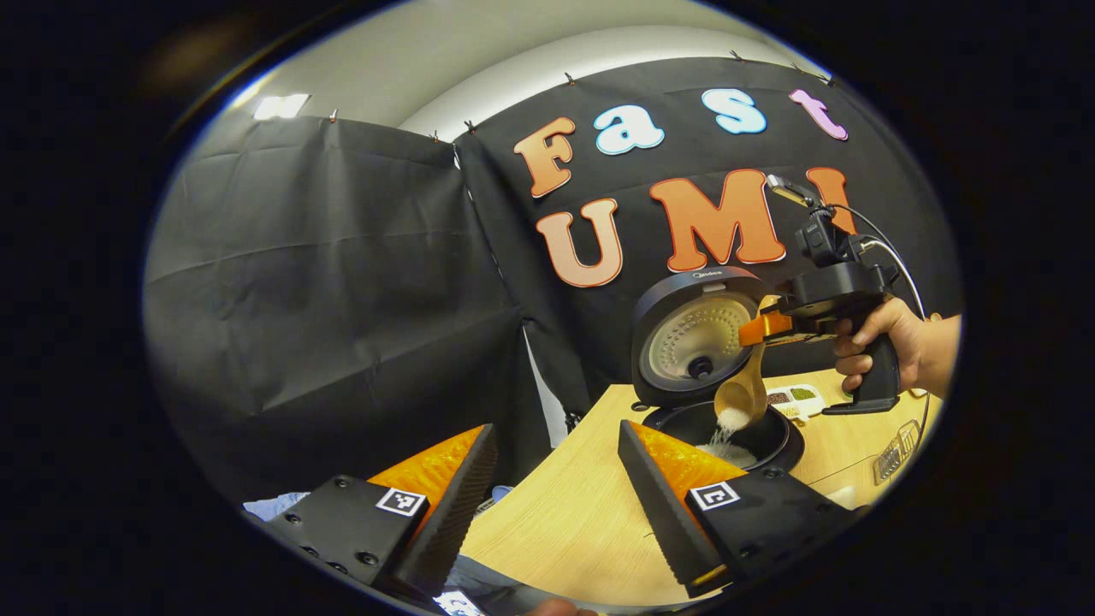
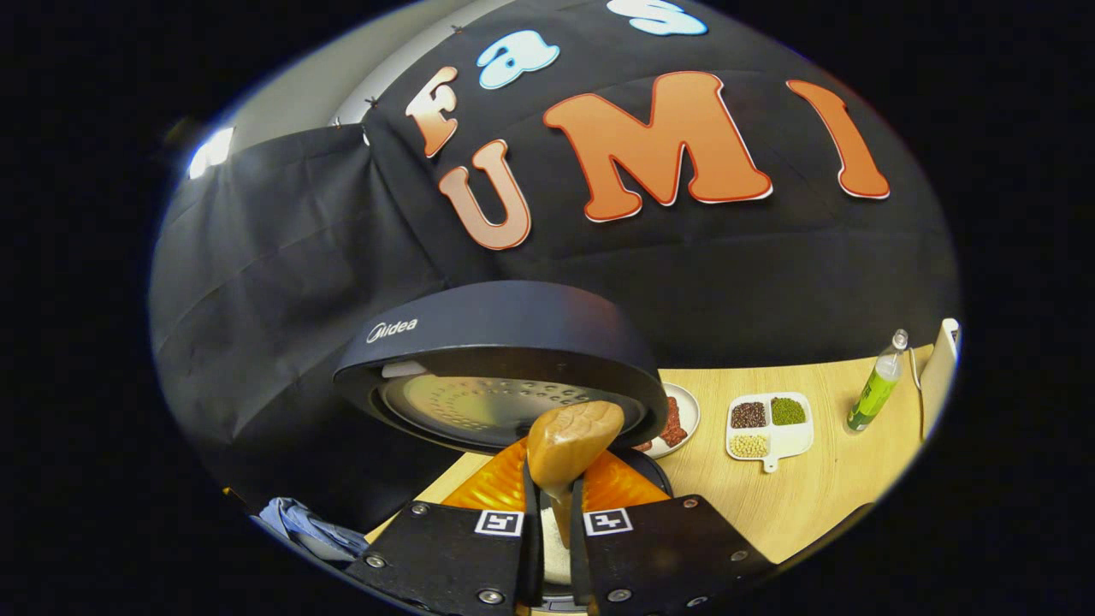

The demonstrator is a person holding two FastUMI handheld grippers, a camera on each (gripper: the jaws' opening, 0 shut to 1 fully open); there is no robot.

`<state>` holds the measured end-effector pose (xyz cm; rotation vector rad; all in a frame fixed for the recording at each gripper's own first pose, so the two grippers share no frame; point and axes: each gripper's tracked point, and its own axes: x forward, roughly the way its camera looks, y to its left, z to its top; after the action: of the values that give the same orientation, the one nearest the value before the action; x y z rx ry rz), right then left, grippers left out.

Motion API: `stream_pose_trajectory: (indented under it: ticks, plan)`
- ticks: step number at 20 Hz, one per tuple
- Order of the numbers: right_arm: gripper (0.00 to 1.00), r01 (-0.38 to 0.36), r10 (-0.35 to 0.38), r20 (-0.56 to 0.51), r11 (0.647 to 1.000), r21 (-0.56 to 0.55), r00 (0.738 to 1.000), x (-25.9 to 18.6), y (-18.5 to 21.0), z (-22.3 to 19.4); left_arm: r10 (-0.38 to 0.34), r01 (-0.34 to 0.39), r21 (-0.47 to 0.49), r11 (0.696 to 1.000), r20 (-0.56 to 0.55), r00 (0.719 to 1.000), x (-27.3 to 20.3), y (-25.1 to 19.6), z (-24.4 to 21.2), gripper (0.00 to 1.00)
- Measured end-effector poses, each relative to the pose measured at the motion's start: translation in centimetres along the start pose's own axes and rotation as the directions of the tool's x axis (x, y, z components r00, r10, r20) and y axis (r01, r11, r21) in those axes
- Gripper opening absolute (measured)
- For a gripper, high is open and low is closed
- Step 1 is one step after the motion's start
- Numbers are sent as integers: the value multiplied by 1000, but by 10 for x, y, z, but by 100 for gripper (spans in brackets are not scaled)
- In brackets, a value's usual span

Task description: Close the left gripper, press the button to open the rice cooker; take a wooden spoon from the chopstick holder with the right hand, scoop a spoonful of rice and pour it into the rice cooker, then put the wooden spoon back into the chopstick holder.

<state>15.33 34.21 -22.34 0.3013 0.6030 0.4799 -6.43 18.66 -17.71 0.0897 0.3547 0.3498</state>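
Note:
The dark rice cooker (image 1: pixel 774 445) stands open on the wooden table, its lid (image 1: pixel 697 334) upright. My right gripper (image 1: pixel 764 328), held by a hand (image 1: pixel 881 342), is shut on the handle of the wooden spoon (image 1: pixel 742 398). The spoon hangs bowl-down over the pot, and white rice (image 1: pixel 723 438) streams from it into the cooker. In the right gripper view the gripper (image 2: pixel 554 513) clamps the spoon (image 2: pixel 573 441) just below the lid (image 2: pixel 505 351). My left gripper (image 1: pixel 556 505) is open and holds nothing, low over the table, near and left of the cooker.
A white divided dish of beans (image 2: pixel 766 423) and a small plate (image 2: pixel 684 419) lie right of the cooker. A green bottle (image 2: pixel 873 385) stands farther right. A wire-mesh metal piece (image 1: pixel 898 449) sits near the table's right edge. Blue cloth (image 1: pixel 274 505) lies off the table's left.

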Motion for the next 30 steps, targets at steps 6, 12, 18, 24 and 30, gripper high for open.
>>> stream_pose_trajectory:
  ticks: [6, 12, 18, 24, 30]
  plan:
    - [12, -5, 6, 9, 994, -109, 1000, 3, 12, -1, 5, -5, -4, 1000, -8, 1000, 1, 3, -6, 96]
    - [12, -48, 50, 5, 972, -229, 999, 2, 29, -10, 11, -11, -6, 1000, -12, 1000, 2, 7, -8, 88]
    - [11, -83, 98, 20, 921, -381, 995, -1, 49, -13, 16, -16, -11, 1000, -19, 1000, 6, 10, -12, 88]
    - [12, -87, 119, 30, 854, -512, 992, -8, 58, -21, 15, -15, -11, 1000, -20, 1000, 7, 9, -14, 88]
    - [12, -100, 126, 36, 906, -411, 991, -21, 49, -19, 4, -4, -9, 1000, -19, 1000, 6, 5, -13, 88]
